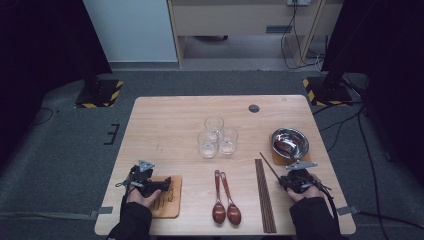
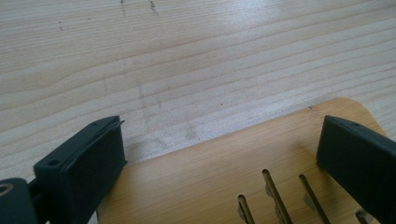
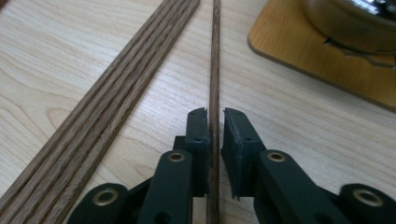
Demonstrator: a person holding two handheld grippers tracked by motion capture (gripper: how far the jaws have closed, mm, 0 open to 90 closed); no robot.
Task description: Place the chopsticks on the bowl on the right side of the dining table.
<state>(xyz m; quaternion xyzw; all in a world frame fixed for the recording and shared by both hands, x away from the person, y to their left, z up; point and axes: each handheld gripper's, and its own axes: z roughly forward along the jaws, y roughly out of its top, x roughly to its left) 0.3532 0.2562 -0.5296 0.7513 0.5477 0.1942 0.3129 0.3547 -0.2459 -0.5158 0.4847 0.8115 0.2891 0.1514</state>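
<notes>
dark brown chopstick [image 3: 215, 60]; black right gripper [image 3: 215, 121]; pale wood table [image 1: 165, 120]

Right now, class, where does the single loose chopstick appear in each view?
High view: the single chopstick slants right of the chopstick bundle.
Right gripper view: it runs up the centre, between the right gripper jaws.
Left gripper view: looks at the slotted board.
Shared landmark: the chopstick bundle.
</notes>
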